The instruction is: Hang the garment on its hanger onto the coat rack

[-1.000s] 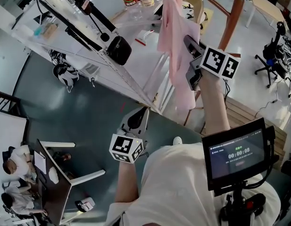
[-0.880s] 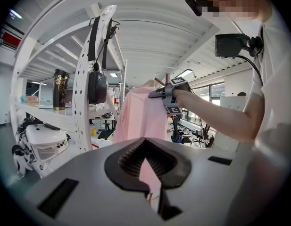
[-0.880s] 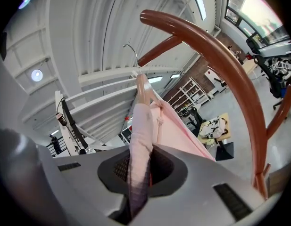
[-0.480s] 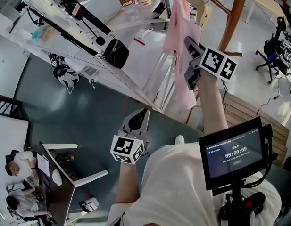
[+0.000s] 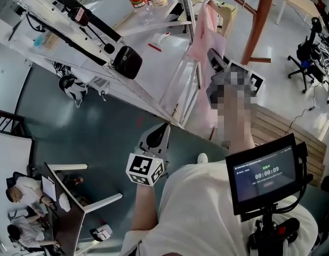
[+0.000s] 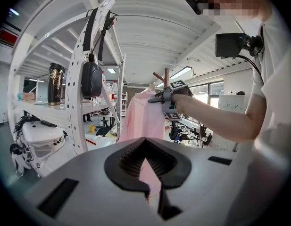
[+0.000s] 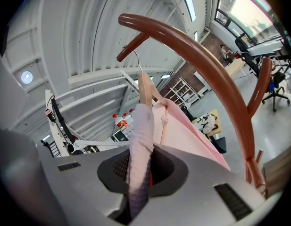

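The garment [image 5: 202, 47] hangs between shelving [image 5: 153, 92] and coat rack [image 5: 258, 20].

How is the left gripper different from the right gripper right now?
The right gripper is clamped on the pink garment; the left gripper holds nothing. The right gripper is stretched out beside the brown coat rack; the left gripper sits low, close to the person's body. Both have their jaws closed.

left gripper [image 6: 145, 146]: 2 jaws apparently together, empty | pink garment [image 6: 143, 119] ahead, held by right gripper [image 6: 153, 98]
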Demonstrator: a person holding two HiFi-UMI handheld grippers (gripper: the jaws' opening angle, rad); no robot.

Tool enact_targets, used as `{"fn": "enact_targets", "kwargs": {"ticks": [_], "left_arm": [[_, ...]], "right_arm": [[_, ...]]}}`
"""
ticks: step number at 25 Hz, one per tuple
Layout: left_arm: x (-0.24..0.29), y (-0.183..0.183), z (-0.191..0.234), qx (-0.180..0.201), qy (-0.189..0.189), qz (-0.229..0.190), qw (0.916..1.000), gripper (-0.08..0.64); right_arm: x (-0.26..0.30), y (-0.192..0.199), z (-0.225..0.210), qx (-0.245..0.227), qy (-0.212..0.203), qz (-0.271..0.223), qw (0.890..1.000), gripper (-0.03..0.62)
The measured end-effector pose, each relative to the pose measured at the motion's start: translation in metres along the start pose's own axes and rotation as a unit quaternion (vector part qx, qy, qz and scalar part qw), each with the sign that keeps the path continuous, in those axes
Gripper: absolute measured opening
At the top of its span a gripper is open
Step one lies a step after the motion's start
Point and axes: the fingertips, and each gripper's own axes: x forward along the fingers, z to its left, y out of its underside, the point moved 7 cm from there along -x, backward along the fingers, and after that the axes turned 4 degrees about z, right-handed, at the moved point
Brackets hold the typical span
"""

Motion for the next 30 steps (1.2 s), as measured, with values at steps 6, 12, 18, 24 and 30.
{"fn": "enact_targets", "kwargs": {"ticks": [6,12,18,24,30], "left_arm": [[0.003,0.004,-0.005,-0.003,0.004,0.004,1.0,0.008],[0.006,0.007,-0.009,-0.003,0.012,0.009,0.9999,0.008],[0.011,0.007,-0.017,0.001,0.026,0.011,0.9996,0.008],[0.018,0.009,-0.024,0.006,0.042,0.016,0.999,0.008],[0.028,0.009,-0.034,0.013,0.066,0.016,0.9976,0.008]], "right_arm": [[-0.007,0.002,-0.013,-0.01,0.023,-0.004,1.0,0.031],[-0.018,0.003,-0.033,-0.012,0.05,-0.014,0.999,0.031],[-0.033,0.001,-0.048,-0.049,0.074,-0.014,0.996,0.031],[-0.049,-0.003,-0.068,-0.109,0.096,-0.011,0.989,0.031],[-0.061,-0.006,-0.08,-0.129,0.081,-0.007,0.988,0.034]]}}
